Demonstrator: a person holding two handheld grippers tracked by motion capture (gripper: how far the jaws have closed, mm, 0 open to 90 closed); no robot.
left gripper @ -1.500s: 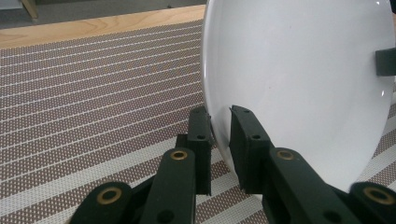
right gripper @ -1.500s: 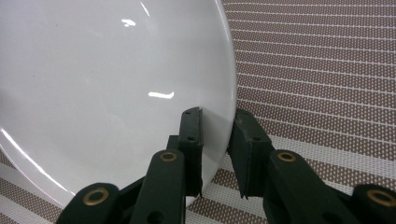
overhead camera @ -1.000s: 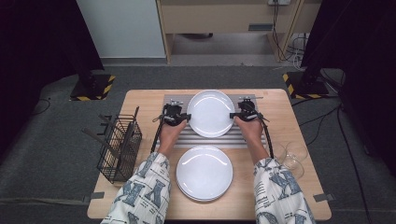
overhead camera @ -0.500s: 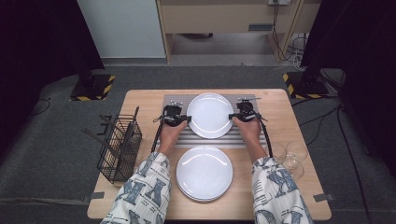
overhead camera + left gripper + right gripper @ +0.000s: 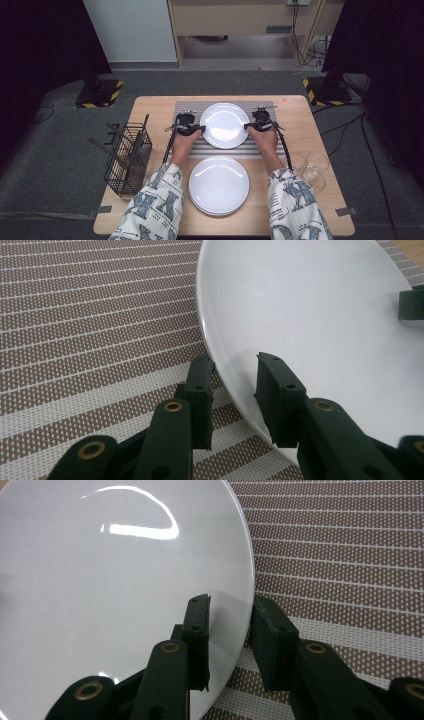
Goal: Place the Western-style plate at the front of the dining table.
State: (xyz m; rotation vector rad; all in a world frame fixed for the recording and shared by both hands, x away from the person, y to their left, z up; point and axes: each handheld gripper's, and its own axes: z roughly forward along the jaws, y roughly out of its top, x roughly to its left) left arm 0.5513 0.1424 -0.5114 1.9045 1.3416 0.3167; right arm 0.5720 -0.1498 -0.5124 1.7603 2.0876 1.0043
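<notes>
**plate_stacker:** Why is the white plate (image 5: 224,124) sitting on that striped placemat (image 5: 190,146) at the far middle of the bench (image 5: 310,135), with a gripper on each side of it? Looks like a two-handed carry.

**mat_nerd:** Pretty much. The left gripper (image 5: 191,129) is at the plate's left rim and the right gripper (image 5: 254,125) at its right rim, directly opposite each other. My guess is that's for balance, since a wide shallow plate pinched on one edge would tip.

**plate_stacker:** Are they actually clamped on it though?

**mat_nerd:** Doesn't look like it. In the left gripper view the rim (image 5: 210,352) runs between the two jaws, but there's daylight on the inner side; the pads aren't pressing. Same in the right gripper view: rim (image 5: 250,605) between the jaws, gap showing. Both pairs have just been opening, so I'd call it a release, with the plate lying flat on the mat.

**plate_stacker:** And the other plates?

**mat_nerd:** There's a stack of plates (image 5: 218,185) at the near edge, between the person's sleeves. I'd judge they're being laid out from it, one at a time. The wire basket (image 5: 127,159) on the left and the glasses (image 5: 310,167) on the right stand well apart from the grippers.

**plate_stacker:** Why a mat?

**mat_nerd:** Probably so the plate doesn't slide.
</notes>
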